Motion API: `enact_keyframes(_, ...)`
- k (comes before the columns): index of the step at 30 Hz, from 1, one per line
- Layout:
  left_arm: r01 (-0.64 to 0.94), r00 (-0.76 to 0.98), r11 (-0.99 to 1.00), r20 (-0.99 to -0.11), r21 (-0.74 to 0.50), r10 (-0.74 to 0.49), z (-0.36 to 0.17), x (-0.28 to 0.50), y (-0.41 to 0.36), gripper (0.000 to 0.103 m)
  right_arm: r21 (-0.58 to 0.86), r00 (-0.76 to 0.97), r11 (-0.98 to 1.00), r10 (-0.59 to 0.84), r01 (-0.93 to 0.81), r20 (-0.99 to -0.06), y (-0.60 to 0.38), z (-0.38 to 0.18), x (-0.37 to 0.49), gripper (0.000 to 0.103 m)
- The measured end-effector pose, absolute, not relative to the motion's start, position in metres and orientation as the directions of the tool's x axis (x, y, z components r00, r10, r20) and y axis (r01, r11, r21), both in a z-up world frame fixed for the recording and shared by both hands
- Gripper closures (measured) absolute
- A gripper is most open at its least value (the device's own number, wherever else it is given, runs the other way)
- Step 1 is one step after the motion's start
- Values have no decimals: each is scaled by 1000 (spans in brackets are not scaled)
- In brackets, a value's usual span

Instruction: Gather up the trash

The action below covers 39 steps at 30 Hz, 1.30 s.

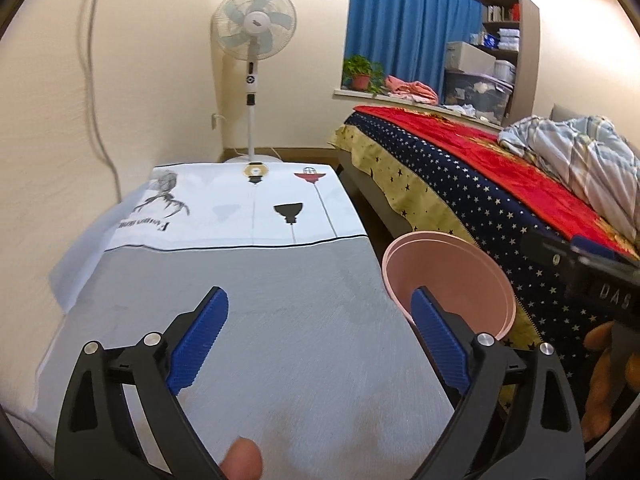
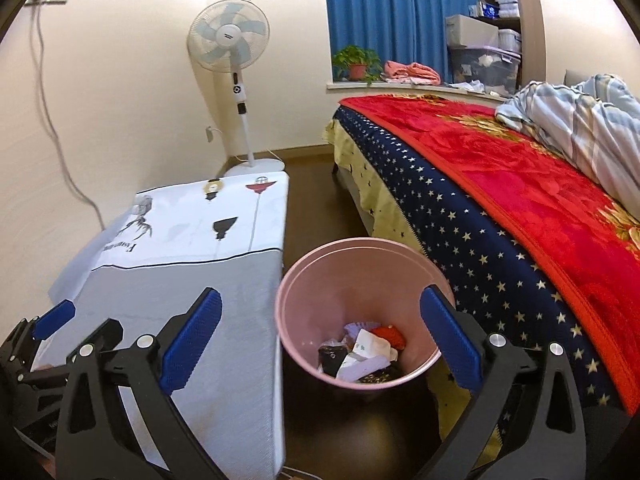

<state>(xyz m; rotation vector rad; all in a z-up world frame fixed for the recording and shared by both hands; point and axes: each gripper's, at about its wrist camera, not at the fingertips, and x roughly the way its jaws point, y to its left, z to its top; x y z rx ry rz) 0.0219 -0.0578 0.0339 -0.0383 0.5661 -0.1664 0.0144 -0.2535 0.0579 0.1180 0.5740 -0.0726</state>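
A pink trash bin stands on the dark floor between the table and the bed. Several scraps of trash lie at its bottom: white paper, something red, dark wrappers. My right gripper hangs above and in front of the bin, open, with nothing between its blue pads. My left gripper is open over the grey tablecloth, empty. The bin's rim shows behind its right finger. The left gripper's fingertip appears at the right wrist view's left edge. No trash shows on the table.
The low table's far half carries a white printed cloth. A bed with a red blanket and star-patterned sheet runs along the right. A standing fan is in the far corner. A finger shows at the bottom edge.
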Motion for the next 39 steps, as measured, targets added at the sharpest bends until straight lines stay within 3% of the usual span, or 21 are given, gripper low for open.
enact_keyframes(4, 107, 821, 988, -551, -107, -149, 41, 8, -38, 8, 72, 843, 993, -42, 95, -537, -241, 58, -1, 5)
enact_keyframes(19, -21, 830, 997, -557, -73, -23, 23, -15, 7, 8, 27, 836, 995, -70, 101, -545, -197, 35, -15, 5)
enact_keyframes(39, -22, 825, 996, -564, -86, -31, 14, -4, 10, 8, 19, 825, 995, -72, 100, -561, -188, 24, 0, 5)
